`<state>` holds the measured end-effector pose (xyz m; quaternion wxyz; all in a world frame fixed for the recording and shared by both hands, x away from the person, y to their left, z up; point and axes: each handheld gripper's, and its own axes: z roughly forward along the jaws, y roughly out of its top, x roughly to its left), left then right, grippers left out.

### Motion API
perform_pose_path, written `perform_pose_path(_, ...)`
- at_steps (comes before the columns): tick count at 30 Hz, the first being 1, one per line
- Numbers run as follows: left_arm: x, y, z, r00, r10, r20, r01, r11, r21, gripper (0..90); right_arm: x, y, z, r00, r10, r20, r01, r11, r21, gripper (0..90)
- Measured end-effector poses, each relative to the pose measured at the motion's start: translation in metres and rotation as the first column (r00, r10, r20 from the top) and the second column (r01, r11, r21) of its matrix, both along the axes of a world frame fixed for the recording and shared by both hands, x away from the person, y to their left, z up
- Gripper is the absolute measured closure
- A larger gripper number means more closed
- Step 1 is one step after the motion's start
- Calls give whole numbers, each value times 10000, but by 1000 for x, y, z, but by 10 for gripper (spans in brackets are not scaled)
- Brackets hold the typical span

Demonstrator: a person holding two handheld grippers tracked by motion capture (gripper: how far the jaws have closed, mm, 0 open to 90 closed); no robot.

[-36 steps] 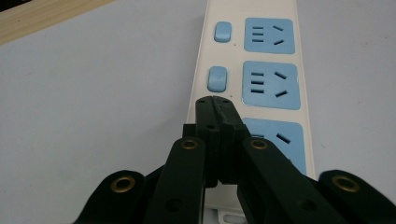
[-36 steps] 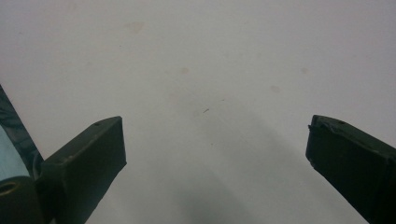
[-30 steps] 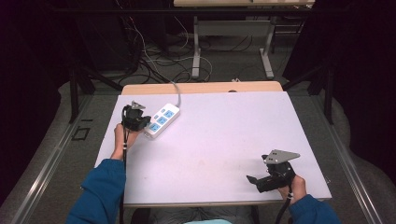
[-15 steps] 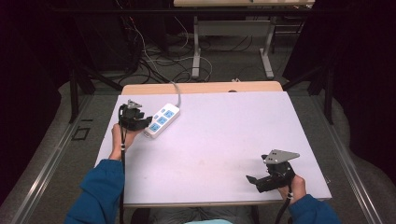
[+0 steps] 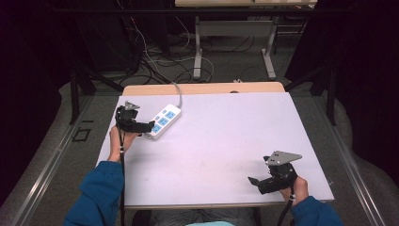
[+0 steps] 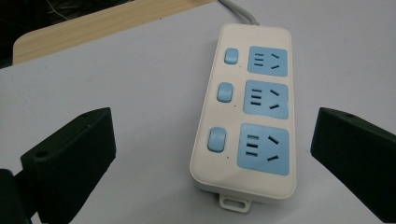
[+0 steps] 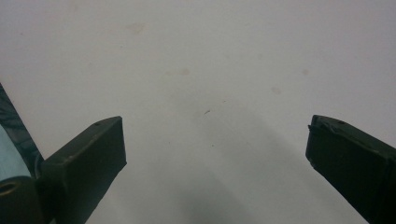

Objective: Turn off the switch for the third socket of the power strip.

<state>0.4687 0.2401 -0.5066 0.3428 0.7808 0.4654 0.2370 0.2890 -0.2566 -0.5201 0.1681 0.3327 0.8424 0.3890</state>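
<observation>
A white power strip (image 5: 163,121) with three blue sockets and three blue switches lies flat on the pale table (image 5: 226,136), at its far left. Its grey cable runs off the far edge. My left gripper (image 5: 150,127) points at the strip's near end. Its jaws have just been opening and now stand wide. In the left gripper view the power strip (image 6: 247,112) lies between them, touched by neither, and the left gripper (image 6: 212,128) holds nothing. My right gripper (image 5: 254,183) rests open near the front right corner. In the right gripper view this gripper (image 7: 215,135) has bare tabletop between its jaws.
A wooden strip (image 5: 207,88) borders the table's far edge. Beyond it stand a desk frame (image 5: 233,28) and tangled cables on the floor (image 5: 155,61). A blue sleeve (image 5: 101,193) comes in at the front left.
The left gripper has shifted slightly left, back from the strip's end. The right hand and its gripper have kept still.
</observation>
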Motion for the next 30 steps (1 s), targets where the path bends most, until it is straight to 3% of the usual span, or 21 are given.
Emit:
perform_pose_path(8, -10, 1, 3, 9996, -10, 280, 8, 10000, 67, 0, 0, 0, 0, 10000, 1, -19, -1, 10000, 18, 43)
perform_pose_path(9, -11, 1, 4, 9999, -15, 106, 14, 10000, 37, 0, 0, 0, 0, 10000, 3, -15, -3, 10000, 14, 43)
perform_pose_path(10, -12, 2, 3, 9995, -3, 309, 1, 10000, 67, 0, 0, 0, 0, 10000, 0, -17, 0, 10000, 19, 43)
perform_pose_path(12, -15, 3, 4, 9999, 2, 168, -3, 10000, 37, 0, 0, 0, 0, 10000, -1, -16, 1, 10000, 15, 43)
perform_pose_path(17, -24, 4, 3, 9994, -19, 353, 16, 10000, 96, 0, 0, 0, 0, 10000, 0, -17, 0, 10000, 16, 43)
perform_pose_path(30, -45, 4, 4, 9995, -190, 237, 183, 9994, 280, 0, 0, 0, 0, 10000, -4, -5, 4, 10000, 8, 43)
